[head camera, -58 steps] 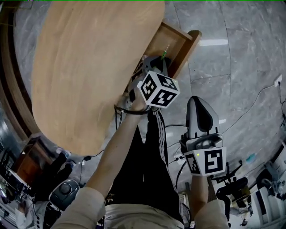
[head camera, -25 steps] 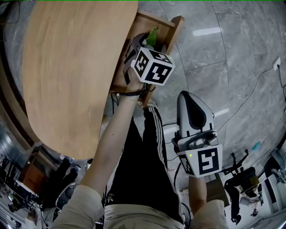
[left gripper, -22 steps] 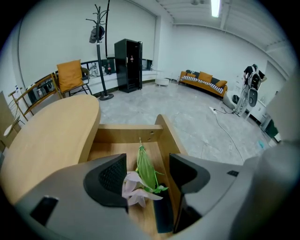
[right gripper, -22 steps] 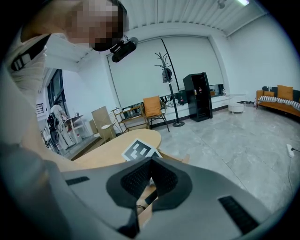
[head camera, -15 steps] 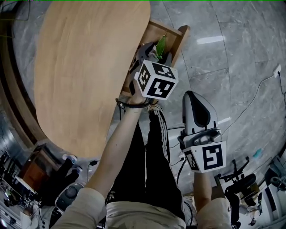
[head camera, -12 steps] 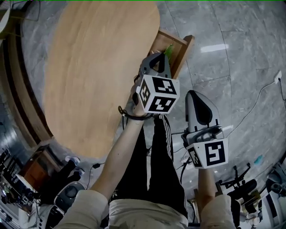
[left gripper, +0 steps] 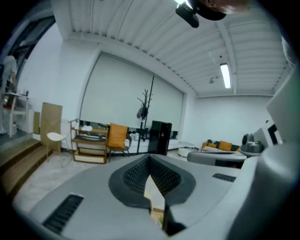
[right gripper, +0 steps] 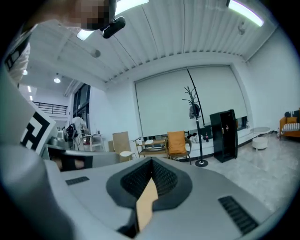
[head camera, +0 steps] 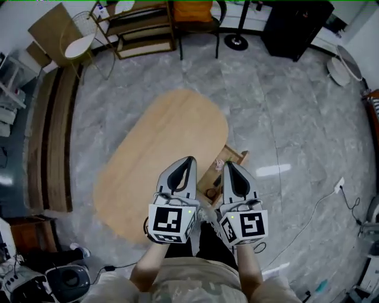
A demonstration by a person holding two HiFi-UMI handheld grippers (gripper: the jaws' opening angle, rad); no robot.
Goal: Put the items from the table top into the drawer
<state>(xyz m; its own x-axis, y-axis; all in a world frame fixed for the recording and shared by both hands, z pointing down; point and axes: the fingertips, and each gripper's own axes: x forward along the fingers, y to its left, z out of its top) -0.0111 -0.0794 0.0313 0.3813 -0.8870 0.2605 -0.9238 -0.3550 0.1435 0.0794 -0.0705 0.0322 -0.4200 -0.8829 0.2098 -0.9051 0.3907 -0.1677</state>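
The oval wooden table [head camera: 157,163] shows a bare top in the head view. At its right edge the drawer [head camera: 232,158] stands open; what lies inside is too small to tell. Both grippers are held up side by side over the table's near end, pointing almost level across the room. My left gripper [head camera: 189,160] [left gripper: 150,161] has just been closing and its jaws now meet with nothing between them. My right gripper [head camera: 227,165] [right gripper: 151,164] is also shut and empty, its tips over the drawer's near corner.
Grey marble floor surrounds the table. Far across the room are a wooden shelf unit [head camera: 139,26], an orange-cushioned chair [head camera: 194,10], a coat stand's base [head camera: 235,41] and a black cabinet [head camera: 293,26]. A cable [head camera: 317,201] runs over the floor at the right.
My left gripper has come up out of the drawer and shut, leaving the green item behind. Both grippers have risen high and drawn together; the view now takes in the whole room.
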